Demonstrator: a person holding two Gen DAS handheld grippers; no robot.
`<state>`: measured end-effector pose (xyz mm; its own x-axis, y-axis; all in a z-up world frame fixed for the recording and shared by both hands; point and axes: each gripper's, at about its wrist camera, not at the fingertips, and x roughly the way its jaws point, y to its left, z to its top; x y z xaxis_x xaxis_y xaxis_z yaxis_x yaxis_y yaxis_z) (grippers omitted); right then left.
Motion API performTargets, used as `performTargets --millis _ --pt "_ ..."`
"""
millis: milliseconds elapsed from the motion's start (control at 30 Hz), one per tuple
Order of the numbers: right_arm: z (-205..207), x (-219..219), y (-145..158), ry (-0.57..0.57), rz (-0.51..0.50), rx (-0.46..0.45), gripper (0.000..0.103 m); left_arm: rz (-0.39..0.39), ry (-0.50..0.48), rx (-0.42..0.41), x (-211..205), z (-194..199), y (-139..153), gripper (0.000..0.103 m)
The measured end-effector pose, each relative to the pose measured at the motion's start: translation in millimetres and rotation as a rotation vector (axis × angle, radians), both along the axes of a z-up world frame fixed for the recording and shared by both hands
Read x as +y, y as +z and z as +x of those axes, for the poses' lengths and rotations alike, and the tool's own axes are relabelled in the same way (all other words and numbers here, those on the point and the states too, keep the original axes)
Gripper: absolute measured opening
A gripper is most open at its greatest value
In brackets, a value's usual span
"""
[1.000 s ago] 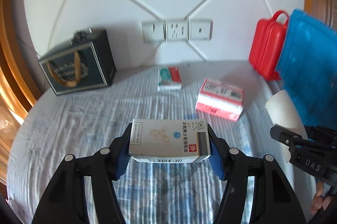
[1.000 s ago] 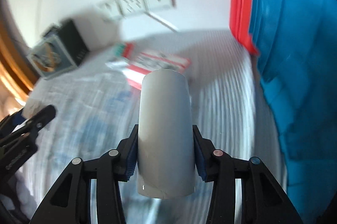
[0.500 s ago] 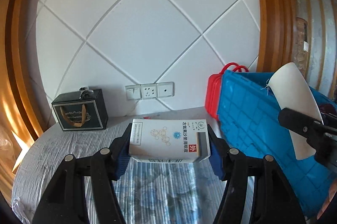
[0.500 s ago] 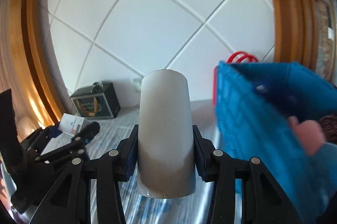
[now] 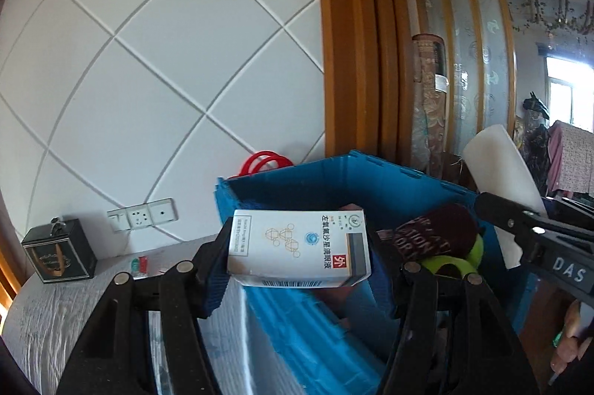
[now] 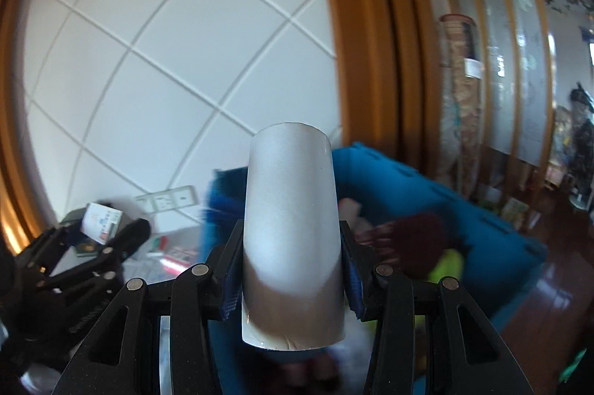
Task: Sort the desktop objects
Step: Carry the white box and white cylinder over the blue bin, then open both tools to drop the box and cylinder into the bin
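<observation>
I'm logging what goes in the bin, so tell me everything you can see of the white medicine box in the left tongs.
The white cardboard medicine box is rectangular, printed with Chinese text, a hexagon design, a red square and a barcode on its lower edge. It lies flat, clamped by its short ends between the left tongs, held in front of the open blue plastic crate.

Cloth-covered surface [image 5: 55,313]: dark gift box [image 5: 58,252] at far left by wall, small red-green packet [image 5: 140,263] nearby, blue crate [image 5: 297,324] at right edge.

White medicine box [image 5: 299,248] and white tube [image 6: 292,246] above blue crate [image 5: 371,179].
</observation>
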<state>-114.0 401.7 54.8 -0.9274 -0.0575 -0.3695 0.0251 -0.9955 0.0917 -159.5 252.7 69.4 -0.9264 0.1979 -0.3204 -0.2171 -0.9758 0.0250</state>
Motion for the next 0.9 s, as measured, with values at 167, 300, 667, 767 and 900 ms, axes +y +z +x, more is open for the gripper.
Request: performTargets --millis 167,300,667,767,900 --pt "-29.1 64.6 -15.4 -0.024 0.033 -0.090 0.045 -0.053 -0.042 -0.093 70.4 -19.7 1.6 0.062" --pt "-50.0 91.6 -28.7 -0.003 0.049 -0.154 0.045 -0.082 -0.050 -0.166 98.2 -38.3 -4.3 0.062" --pt "-80.7 106.7 -58.8 0.086 0.047 -0.266 0.045 -0.095 -0.014 -0.287 107.7 -59.9 -11.5 0.078" --pt "-81.4 105.4 -62.1 0.096 0.045 -0.274 0.045 -0.092 -0.013 -0.284 110.1 -59.0 -10.9 0.078" --pt "-78.8 105.5 -63.5 0.111 0.038 -0.265 0.053 -0.086 -0.004 -0.272 108.7 -55.8 -9.3 0.078"
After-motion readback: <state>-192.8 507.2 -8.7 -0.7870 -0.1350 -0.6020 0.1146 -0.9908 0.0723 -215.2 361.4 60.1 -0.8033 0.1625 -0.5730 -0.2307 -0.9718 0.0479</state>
